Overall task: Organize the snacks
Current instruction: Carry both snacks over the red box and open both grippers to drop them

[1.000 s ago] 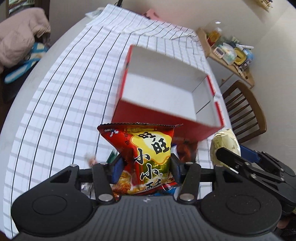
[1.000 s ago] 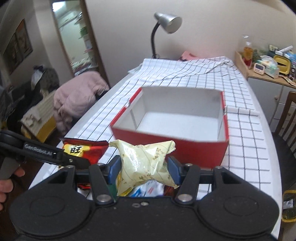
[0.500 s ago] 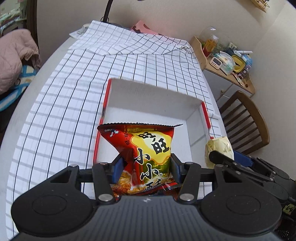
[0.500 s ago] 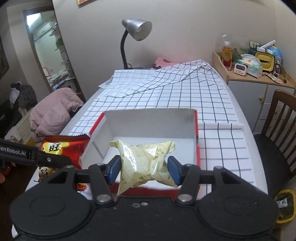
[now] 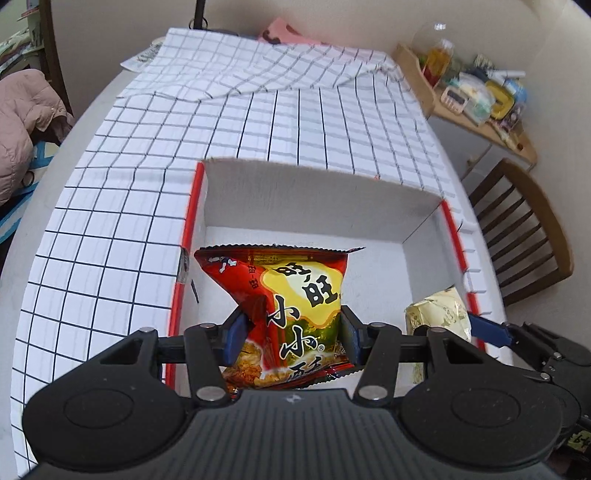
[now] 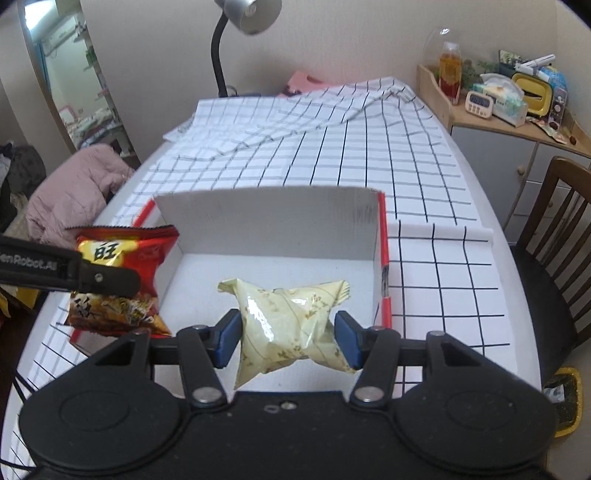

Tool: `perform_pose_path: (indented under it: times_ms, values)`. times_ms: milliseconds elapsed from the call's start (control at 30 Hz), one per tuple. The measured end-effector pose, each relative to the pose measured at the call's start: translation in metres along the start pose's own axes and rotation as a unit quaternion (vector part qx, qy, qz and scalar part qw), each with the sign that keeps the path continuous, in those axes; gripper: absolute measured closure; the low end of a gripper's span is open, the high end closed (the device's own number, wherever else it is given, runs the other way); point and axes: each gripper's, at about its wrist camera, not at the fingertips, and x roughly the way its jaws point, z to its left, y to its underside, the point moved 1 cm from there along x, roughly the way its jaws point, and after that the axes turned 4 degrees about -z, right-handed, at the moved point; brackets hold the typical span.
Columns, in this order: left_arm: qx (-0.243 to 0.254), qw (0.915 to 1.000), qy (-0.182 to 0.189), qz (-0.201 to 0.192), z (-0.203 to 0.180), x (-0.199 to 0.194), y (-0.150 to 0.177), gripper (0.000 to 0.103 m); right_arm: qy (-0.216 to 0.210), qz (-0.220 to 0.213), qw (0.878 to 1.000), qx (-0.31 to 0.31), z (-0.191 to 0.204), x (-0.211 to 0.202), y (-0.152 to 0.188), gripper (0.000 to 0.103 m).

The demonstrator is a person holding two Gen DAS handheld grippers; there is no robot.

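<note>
My left gripper (image 5: 291, 338) is shut on a red and yellow snack bag (image 5: 295, 295), which hangs over the near left part of a red box with white inside (image 5: 295, 206). My right gripper (image 6: 286, 338) is shut on a pale yellow wrapped snack (image 6: 288, 325), held above the box's (image 6: 266, 218) near right part. In the right wrist view the red bag (image 6: 122, 273) and the left gripper's finger (image 6: 103, 280) show at the left. The pale snack (image 5: 439, 314) appears at the right of the left wrist view. The box floor that shows is bare.
The box sits on a table under a white checked cloth (image 5: 258, 118), bunched at the far end. A wooden chair (image 6: 554, 236) stands to the right, a cluttered shelf (image 6: 509, 92) behind it. A desk lamp (image 6: 243, 22) rises at the far end. Pink clothing (image 6: 70, 195) lies left.
Both grippers moved forward and slightly down, from in front of the box to above its inside. Each kept its snack between the pads.
</note>
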Motion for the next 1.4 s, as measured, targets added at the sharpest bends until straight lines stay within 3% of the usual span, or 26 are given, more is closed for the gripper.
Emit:
perform_pose_path:
  times_ms: [267, 533, 833, 1200, 1267, 1300, 1367, 1400]
  values:
    - [0.036, 0.9986, -0.019, 0.035, -0.006, 0.031, 0.011, 0.052, 0.002, 0.028, 0.999, -0.023, 0.007, 0.020, 0.004, 0.048]
    - [0.038, 0.9972, -0.031, 0.056, -0.002, 0.042, 0.020, 0.052, -0.003, 0.042, 0.999, -0.027, 0.006, 0.027, 0.009, 0.047]
    - [0.035, 0.9981, -0.032, 0.039, 0.000, 0.029, 0.022, 0.050, -0.001, 0.038, 0.999, -0.022, 0.005, 0.022, 0.012, 0.044]
    - [0.033, 0.9992, -0.022, -0.004, 0.001, -0.020, 0.033, 0.049, -0.012, 0.001, 1.000, -0.009, 0.006, -0.018, 0.009, 0.041]
    - [0.036, 0.9991, -0.017, -0.014, 0.000, -0.031, 0.036, 0.049, -0.015, -0.008, 1.000, -0.008, 0.009, -0.028, 0.009, 0.035]
    - [0.037, 0.9990, -0.015, -0.019, -0.001, -0.036, 0.037, 0.049, -0.016, -0.013, 1.000, -0.008, 0.010, -0.033, 0.009, 0.025]
    - [0.040, 0.9987, -0.012, -0.030, -0.001, -0.046, 0.040, 0.049, -0.021, -0.026, 0.999, -0.009, 0.012, -0.045, 0.010, 0.016]
    - [0.041, 0.9985, -0.010, -0.034, -0.002, -0.051, 0.040, 0.049, -0.024, -0.031, 0.999, -0.008, 0.014, -0.050, 0.010, 0.015]
